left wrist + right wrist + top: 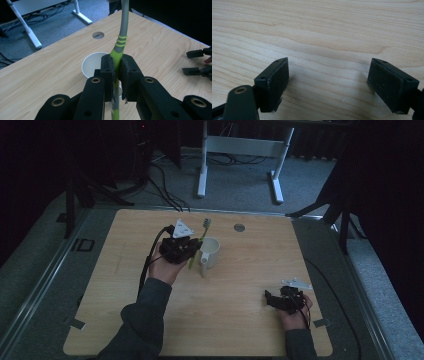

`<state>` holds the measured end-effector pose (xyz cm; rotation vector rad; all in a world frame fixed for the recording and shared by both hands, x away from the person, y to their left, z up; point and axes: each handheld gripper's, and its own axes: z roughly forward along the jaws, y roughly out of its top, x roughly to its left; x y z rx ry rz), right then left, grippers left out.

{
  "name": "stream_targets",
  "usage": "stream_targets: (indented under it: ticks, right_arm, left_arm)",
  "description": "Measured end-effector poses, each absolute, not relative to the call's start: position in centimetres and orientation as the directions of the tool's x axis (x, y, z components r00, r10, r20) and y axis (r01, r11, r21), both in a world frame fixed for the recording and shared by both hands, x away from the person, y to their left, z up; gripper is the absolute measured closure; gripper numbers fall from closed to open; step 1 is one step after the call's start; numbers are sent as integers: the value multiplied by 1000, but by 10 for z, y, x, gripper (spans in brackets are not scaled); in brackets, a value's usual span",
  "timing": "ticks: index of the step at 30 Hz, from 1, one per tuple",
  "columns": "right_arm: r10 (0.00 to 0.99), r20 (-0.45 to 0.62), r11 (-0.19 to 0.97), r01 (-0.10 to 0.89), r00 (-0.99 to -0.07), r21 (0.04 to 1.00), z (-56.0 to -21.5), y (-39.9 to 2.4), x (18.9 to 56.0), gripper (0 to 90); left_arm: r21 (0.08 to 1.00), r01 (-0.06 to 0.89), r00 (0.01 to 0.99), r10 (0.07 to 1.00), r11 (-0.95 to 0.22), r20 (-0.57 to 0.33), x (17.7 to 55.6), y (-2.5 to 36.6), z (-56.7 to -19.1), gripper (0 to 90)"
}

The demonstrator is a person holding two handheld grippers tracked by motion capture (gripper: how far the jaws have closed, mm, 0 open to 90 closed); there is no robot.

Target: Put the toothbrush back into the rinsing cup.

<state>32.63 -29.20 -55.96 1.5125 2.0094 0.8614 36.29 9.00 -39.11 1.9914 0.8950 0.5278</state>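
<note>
Centrally, on the wooden tabletop (125,310), the left tongs (192,249) are clamped on a toothbrush (197,245), gripping its green handle between the two black pads. In the left gripper view the pads (108,67) press on both sides of the green section, and the grey neck of the toothbrush rises steeply past a set of green ribs and leaves the top of the frame. In the high view the brush is nearly upright, slightly tilted, with its bristled head uppermost. The toothbrush stands just beside a white mug (210,252), at the mug's left rim as the high view shows it; whether brush and mug touch cannot be told. The mug sits upright near the middle of the tabletop, its handle turned toward the person, its open mouth showing behind the tongs in the left gripper view. The person's left hand (165,267) carries the left tongs, with a grey sleeve (145,320) behind it. The right tongs (272,299) lie low over the near right part of the tabletop, well apart from mug and brush. Their jaws stand wide apart with only bare wood grain between them. A round grommet hole (239,227) marks the far side of the tabletop.
</note>
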Motion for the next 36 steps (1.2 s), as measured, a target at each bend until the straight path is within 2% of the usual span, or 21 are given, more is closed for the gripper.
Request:
stream_targets:
  ticks: [36]
  right_arm:
    - [961,-3,193,660,-278,726,-560,-292,327,171]
  left_arm:
    - [883,345,654,757,-320,19,365,85,-393,813]
